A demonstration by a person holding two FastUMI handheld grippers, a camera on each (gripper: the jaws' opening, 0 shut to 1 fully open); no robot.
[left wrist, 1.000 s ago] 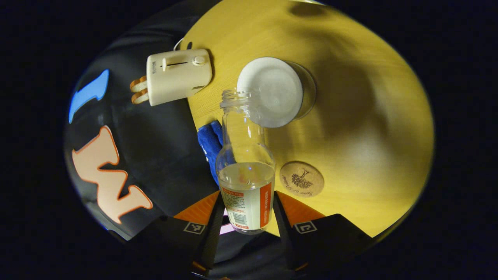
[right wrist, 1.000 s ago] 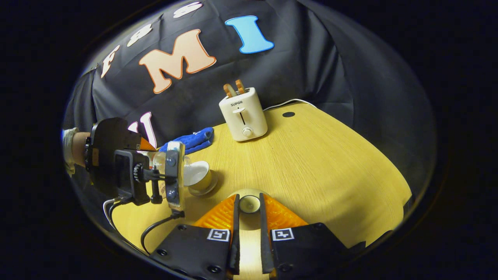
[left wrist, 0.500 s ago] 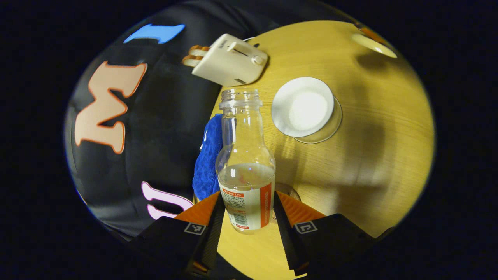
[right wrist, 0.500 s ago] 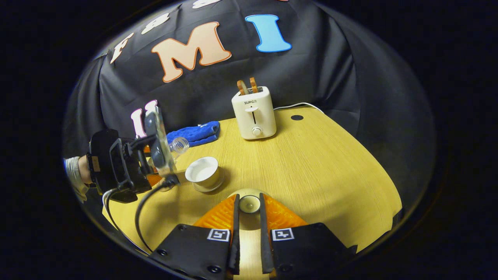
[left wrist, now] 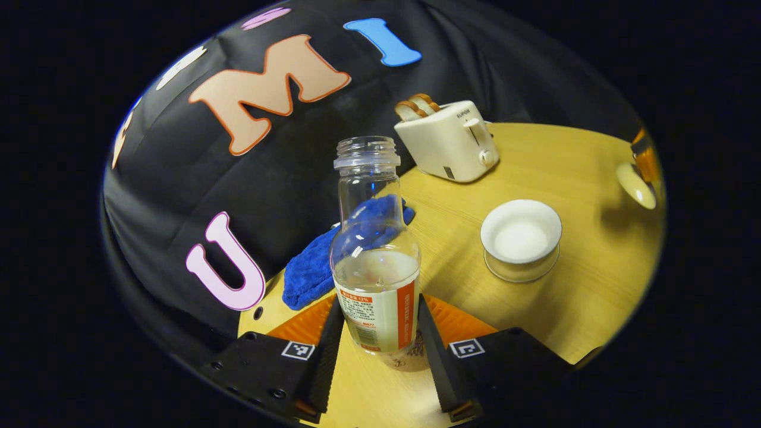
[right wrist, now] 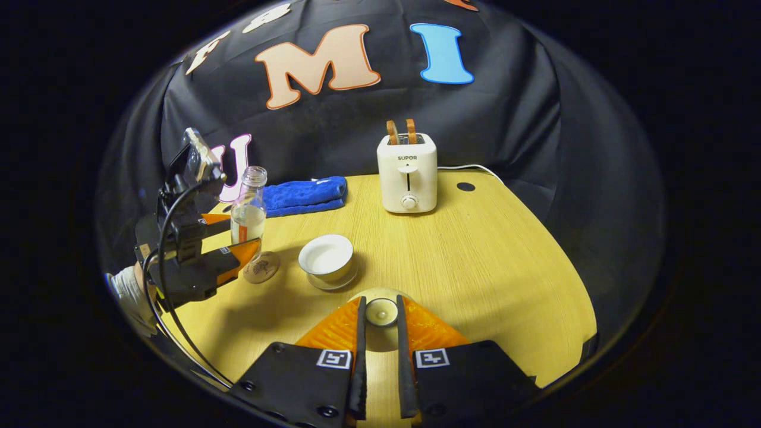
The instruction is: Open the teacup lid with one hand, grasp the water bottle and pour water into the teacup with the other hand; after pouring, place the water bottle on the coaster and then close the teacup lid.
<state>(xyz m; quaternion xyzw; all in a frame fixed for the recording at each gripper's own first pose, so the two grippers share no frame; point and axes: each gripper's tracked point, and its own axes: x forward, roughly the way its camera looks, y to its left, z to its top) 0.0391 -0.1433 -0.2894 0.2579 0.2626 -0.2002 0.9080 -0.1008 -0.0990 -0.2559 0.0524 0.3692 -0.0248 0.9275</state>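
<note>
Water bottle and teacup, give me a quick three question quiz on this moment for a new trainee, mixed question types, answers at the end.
1. True or false: the left gripper holds the water bottle upright.
2. Multiple choice: what does the right gripper hold? A) the blue cloth B) the teacup lid C) the coaster
3. Short answer: what lies on the table directly below the bottle's base?

Key
1. True: both fingers press its labelled lower part, and the open neck points up.
2. B: the teacup lid sits pinched between its fingers, and the teacup stands uncovered.
3. The coaster; contact cannot be told.
</note>
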